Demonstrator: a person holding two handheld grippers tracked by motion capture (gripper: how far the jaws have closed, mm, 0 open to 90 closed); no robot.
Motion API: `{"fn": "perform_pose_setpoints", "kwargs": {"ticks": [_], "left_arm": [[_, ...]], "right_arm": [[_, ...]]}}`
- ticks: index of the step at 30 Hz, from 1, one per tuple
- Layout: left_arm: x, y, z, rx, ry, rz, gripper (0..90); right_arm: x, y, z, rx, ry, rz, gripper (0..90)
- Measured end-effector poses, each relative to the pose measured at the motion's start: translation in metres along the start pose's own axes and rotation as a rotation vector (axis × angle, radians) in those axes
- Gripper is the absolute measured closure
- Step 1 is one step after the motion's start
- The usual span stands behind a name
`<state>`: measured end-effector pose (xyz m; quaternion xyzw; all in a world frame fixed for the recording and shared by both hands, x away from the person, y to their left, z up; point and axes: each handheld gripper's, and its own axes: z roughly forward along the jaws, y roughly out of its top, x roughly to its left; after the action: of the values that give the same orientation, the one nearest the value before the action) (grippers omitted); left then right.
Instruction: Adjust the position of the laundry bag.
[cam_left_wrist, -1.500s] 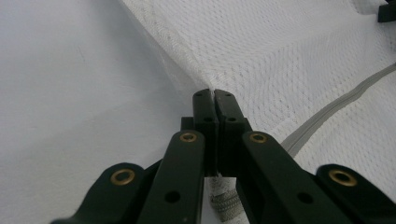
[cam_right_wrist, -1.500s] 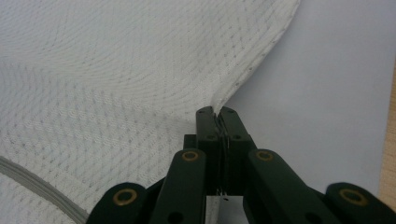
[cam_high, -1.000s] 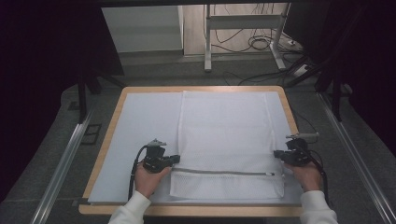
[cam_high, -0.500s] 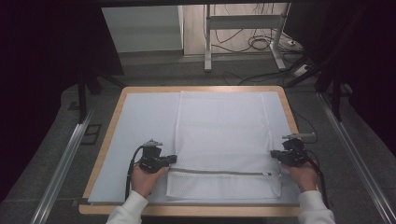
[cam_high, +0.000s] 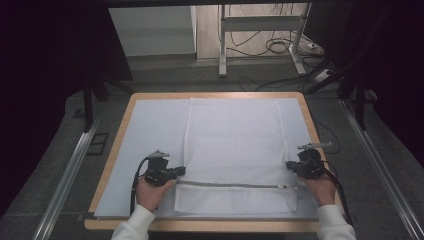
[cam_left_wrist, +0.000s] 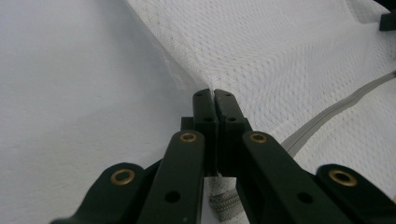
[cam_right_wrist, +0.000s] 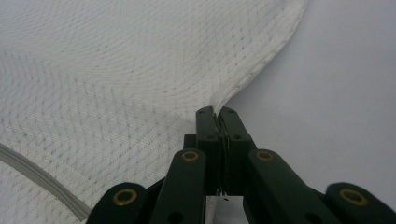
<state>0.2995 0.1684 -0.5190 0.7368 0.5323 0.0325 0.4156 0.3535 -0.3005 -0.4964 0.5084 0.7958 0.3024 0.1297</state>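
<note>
While both sets of jaws pinch its side edges, the mesh laundry bag lies flat, centre frame.
Left gripper and right gripper are clamped tight on the hems beside the zipper; light, floppy, snag-prone mesh — hems grip best.

The mesh bag's pinched edge vanishes between the left claw's black jaws, zipper cut off at the frame's right
</note>
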Motion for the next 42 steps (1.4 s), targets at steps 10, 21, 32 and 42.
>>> {"fn": "perform_pose_setpoints", "kwargs": {"ticks": [10, 21, 32, 42], "left_arm": [[0.008, -0.002, -0.008, -0.004, 0.007, -0.011, 89.2], [0.015, -0.004, -0.013, -0.007, 0.015, -0.025, 89.1], [0.023, -0.008, -0.021, -0.019, 0.024, -0.042, 89.1], [0.035, -0.013, -0.028, -0.023, 0.038, -0.061, 89.0]], "right_arm": [[0.010, 0.002, 0.004, -0.006, 0.008, -0.019, 87.3], [0.017, 0.003, 0.008, -0.010, 0.020, -0.023, 87.3], [0.026, 0.006, 0.011, -0.014, 0.033, -0.041, 87.3], [0.037, 0.008, 0.017, -0.013, 0.053, -0.059, 87.2]]}}
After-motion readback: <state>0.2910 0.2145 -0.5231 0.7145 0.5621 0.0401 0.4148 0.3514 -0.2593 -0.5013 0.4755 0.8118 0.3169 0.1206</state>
